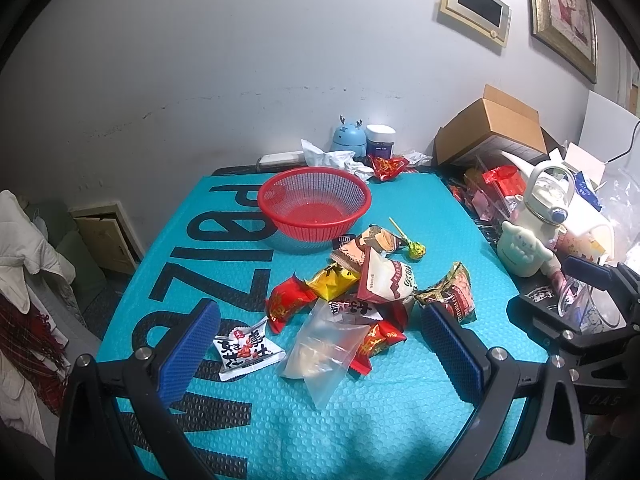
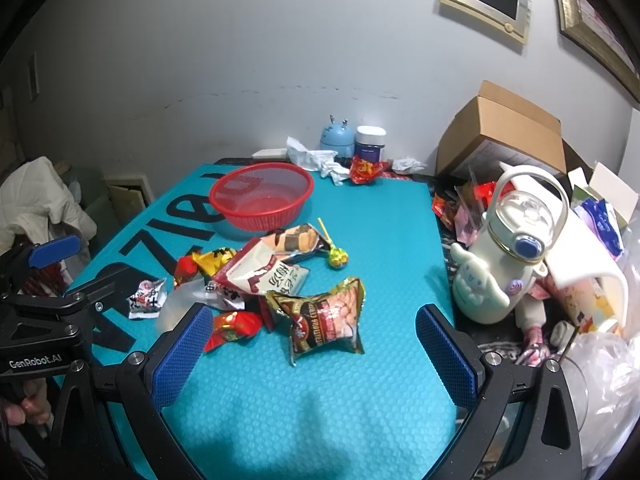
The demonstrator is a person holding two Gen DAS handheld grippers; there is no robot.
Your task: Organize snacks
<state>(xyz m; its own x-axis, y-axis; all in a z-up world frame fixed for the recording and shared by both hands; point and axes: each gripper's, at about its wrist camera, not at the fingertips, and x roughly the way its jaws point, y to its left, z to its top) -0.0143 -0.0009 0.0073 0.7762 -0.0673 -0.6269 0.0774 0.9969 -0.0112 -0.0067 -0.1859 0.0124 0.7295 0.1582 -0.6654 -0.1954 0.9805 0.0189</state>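
A red basket (image 1: 314,208) sits on the blue mat (image 1: 400,420) near the far edge of the bench. It has nothing in it. The snacks (image 1: 360,292) lie in a loose pile on the mat in the middle of the bench, just in front of the basket. None of them is in the basket.

In the pile there is a clear bag (image 1: 324,350) nearest the front edge, with red packs (image 1: 286,304) touching it. A white pack (image 1: 246,350) lies a bit to the left, apart from the rest. A gold and red bag (image 2: 326,316) lies on the right side of the pile. A lollipop (image 2: 337,258) lies between the pile and the right edge, its stick pointing at the basket.

One more red pack (image 1: 387,167) lies at the far edge, behind the basket, next to crumpled paper (image 1: 328,158).

A brown box (image 1: 490,128) stands at the far right corner, tipped on its side. A white bottle (image 2: 508,248) stands past the right edge of the mat, among other clutter.

The left hand-held gripper (image 1: 320,354) floats over the front of the pile, spread wide, holding nothing. The right hand-held gripper (image 2: 314,354) floats over the front of the mat, also spread wide and holding nothing.
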